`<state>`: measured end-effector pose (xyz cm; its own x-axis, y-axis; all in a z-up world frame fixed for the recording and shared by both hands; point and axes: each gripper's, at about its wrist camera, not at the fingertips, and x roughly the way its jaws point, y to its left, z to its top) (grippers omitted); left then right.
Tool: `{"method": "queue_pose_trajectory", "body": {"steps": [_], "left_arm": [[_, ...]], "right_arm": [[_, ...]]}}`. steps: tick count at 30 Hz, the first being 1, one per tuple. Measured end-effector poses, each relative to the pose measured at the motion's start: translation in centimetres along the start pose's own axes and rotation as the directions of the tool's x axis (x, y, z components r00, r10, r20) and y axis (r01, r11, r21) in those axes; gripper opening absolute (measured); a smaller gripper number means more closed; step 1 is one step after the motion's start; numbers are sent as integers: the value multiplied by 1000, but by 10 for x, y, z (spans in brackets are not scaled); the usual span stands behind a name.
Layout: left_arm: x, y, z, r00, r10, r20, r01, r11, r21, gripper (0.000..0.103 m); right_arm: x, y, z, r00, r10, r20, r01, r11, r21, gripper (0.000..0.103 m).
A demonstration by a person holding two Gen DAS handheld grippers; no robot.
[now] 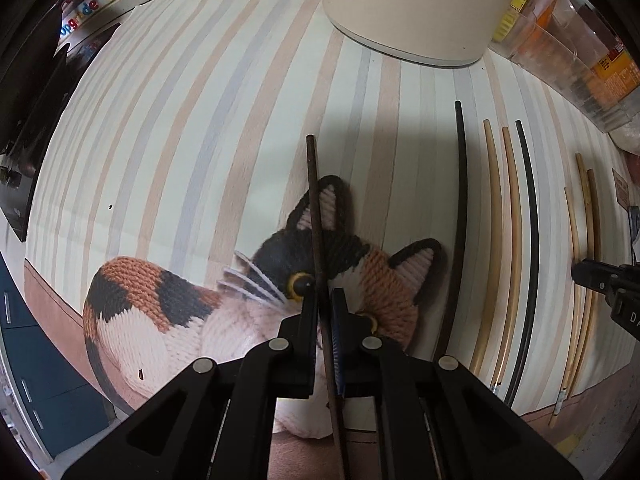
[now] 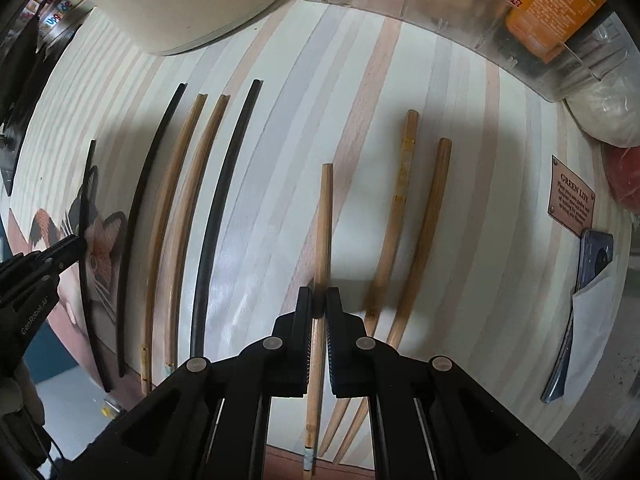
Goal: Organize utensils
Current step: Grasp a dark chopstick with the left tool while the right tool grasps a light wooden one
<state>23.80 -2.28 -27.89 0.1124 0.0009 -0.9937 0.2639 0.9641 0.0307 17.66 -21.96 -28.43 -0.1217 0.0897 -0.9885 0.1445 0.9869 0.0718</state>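
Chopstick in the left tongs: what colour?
Dark brown chopstick, gripped by the left tongs; clearest in the left wrist view.

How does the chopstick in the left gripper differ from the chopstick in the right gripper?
The left gripper holds a dark brown chopstick; the right gripper holds a light wooden chopstick. The dark one is over the knitted cat picture, the light one over plain stripes. Both point forward between shut fingers.

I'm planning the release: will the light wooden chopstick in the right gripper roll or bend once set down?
The light wooden chopstick looks straight and rigid, so bending seems unlikely. Its rounded, slim shaft may roll a little on the smooth striped mat. It probably weighs little in the right gripper.
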Motion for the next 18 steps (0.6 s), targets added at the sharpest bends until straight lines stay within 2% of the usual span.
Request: {"method": "queue_pose_trajectory", "body": {"steps": [5, 9, 18], "left_arm": [[1, -1, -10, 1000, -4, 3, 4, 1000, 0, 5], [0, -2, 8, 1000, -2, 2, 2, 1000, 3, 5], [1, -4, 11, 1000, -4, 1, 4, 1000, 4, 5]], "right_arm": [[1, 0, 5, 1000, 12, -11, -12, 1000, 13, 7], [0, -5, 8, 1000, 18, -21, -17, 1000, 17, 7], [-1, -6, 8, 999, 21, -26, -20, 999, 27, 7]]}}
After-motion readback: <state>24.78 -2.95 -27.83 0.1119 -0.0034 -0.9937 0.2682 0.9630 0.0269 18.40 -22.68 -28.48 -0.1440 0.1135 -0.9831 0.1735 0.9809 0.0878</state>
